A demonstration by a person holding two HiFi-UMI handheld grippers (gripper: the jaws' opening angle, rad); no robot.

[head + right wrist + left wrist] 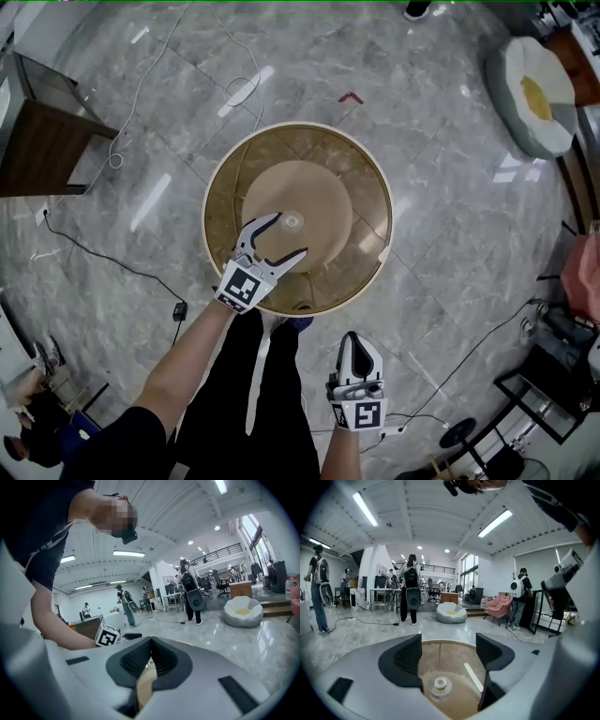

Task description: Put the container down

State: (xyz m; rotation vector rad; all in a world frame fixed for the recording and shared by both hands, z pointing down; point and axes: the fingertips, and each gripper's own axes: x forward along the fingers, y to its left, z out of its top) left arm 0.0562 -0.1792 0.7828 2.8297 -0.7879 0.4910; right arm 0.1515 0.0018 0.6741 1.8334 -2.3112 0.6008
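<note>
A small clear round container [292,221] with a pale lid stands on the round glass-topped table [225,197], near its middle. My left gripper [291,234] hovers over the table, open, with the container just off its far fingertip and nothing held. In the left gripper view the container [439,686] sits low between the spread jaws, nearer the left one. My right gripper [356,341] hangs off the table's near edge, beside the person's legs, shut and empty. In the right gripper view its pads [140,660] meet, and the left gripper's marker cube [107,636] shows beyond them.
The table stands on a marble floor crossed by cables [103,258]. A dark wooden desk [37,131] is at the left and a white beanbag [536,94] at the upper right. Stands and gear [534,403] crowd the lower right. Several people stand far off [411,592].
</note>
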